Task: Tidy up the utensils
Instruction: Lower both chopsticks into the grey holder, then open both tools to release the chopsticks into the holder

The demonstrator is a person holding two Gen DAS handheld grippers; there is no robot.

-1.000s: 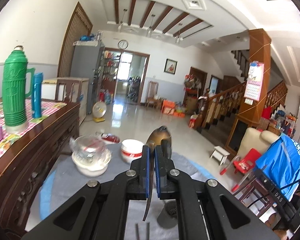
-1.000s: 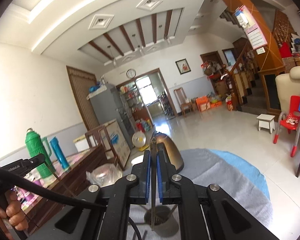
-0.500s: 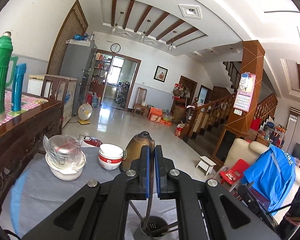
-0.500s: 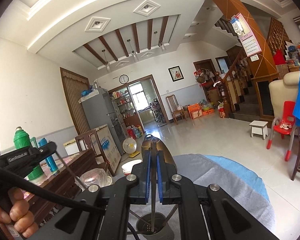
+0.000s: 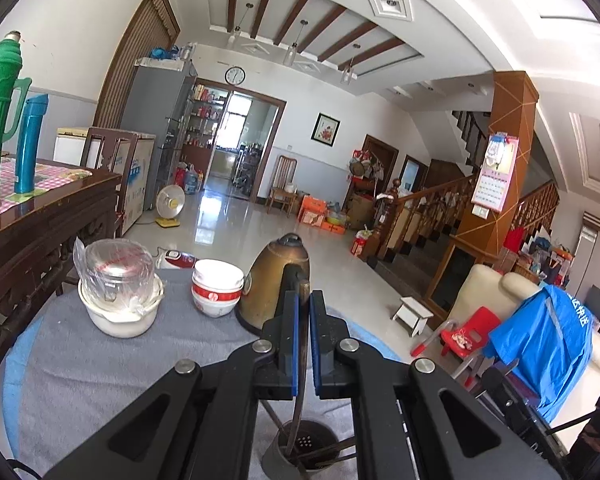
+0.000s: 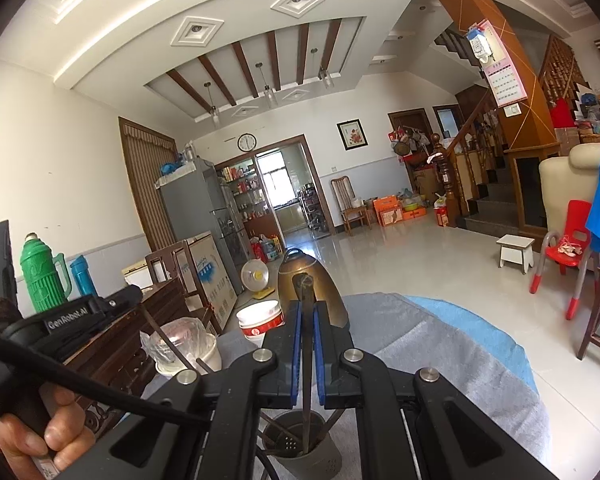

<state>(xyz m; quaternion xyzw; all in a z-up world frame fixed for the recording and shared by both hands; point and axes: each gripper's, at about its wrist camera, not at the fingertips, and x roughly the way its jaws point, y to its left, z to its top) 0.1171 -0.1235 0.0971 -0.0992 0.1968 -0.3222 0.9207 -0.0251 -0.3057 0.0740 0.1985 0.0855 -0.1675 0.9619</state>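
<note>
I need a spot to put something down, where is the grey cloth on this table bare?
Grey cloth is bare between the cream pot and the utensil holder, and right of the brass kettle. Crowded: pot, stacked bowls and kettle along the far edge.

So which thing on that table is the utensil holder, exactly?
Find the round table with the grey cloth. At its near edge, below the grippers, stands the holder: a small dark grey cup with holes in its floor. Unlike the bowls and kettle, it has utensil handles sticking out.
</note>
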